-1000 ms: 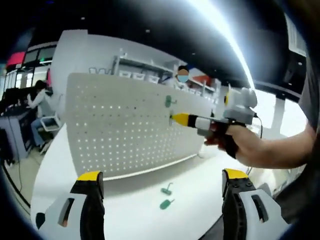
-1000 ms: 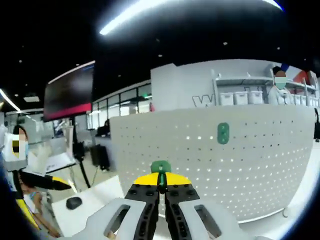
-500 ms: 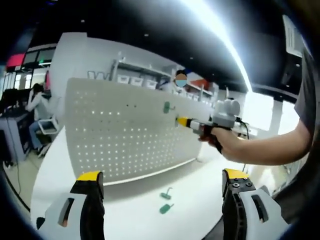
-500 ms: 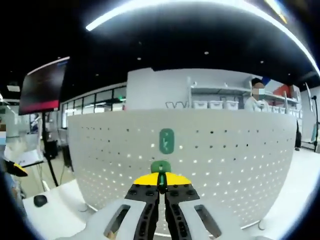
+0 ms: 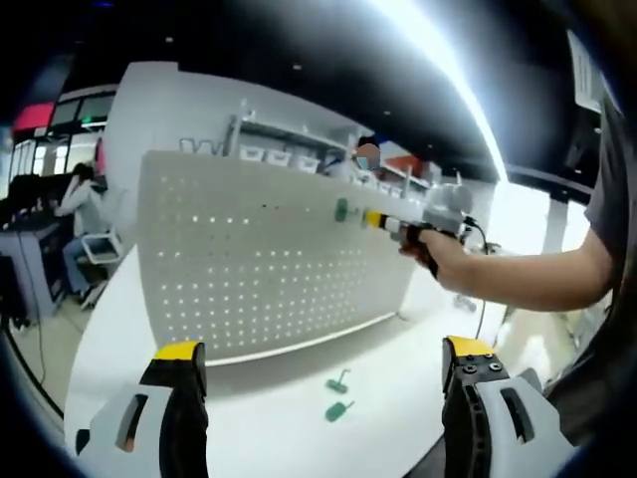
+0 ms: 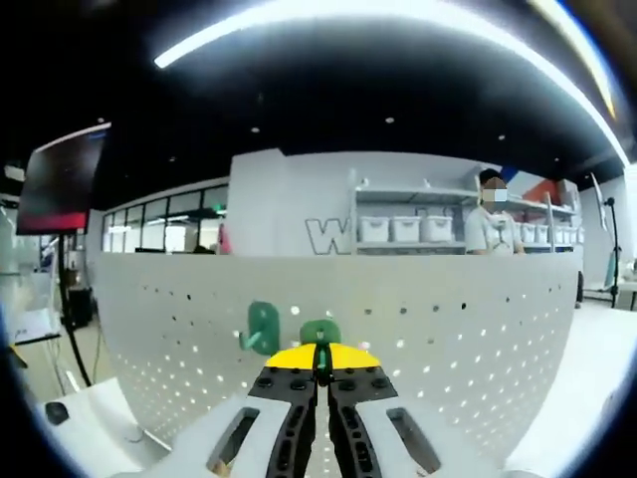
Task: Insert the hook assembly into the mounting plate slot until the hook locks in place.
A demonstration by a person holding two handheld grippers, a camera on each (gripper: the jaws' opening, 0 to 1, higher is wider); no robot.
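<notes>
On a white table, an upright white pegboard serves as the mounting plate. One green hook already hangs on it. The right gripper, jaws pinched tight on a second green hook, holds it up near the board, apparently for insertion. The left gripper hangs back, jaws wide and empty. Two spare hooks lie on the table.

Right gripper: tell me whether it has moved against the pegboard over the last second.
Yes. In the left gripper view, the right gripper has risen toward the pegboard's top edge and closed in beside the green hook already mounted there, holding another green hook.
</notes>
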